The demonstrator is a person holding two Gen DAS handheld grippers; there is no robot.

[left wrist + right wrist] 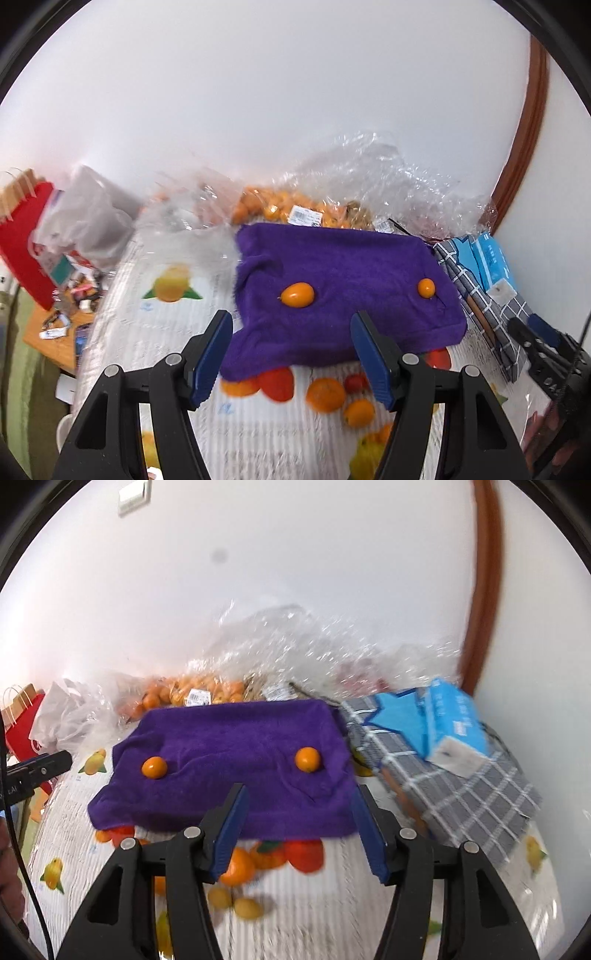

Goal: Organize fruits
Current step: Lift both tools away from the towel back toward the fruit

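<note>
Fingers (pixel 210 354): both pairs spread, empty | left kumquat (pixel 297 294) on purple towel (pixel 351 266), dead ahead of left gripper (pixel 291 350) (nearer), long axis crosswise

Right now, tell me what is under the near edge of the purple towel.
Poking out from under the purple towel are a red fruit and orange fruits, resting on the printed tablecloth. Anything farther beneath the towel is covered and cannot be seen.

Open purple towel (pixel 236 760) between two kumquats (pixel 154 767) (pixel 307 759); crinkled plastic bags (pixel 295 653) crowd behind, tissue box (pixel 448 723) right.
</note>
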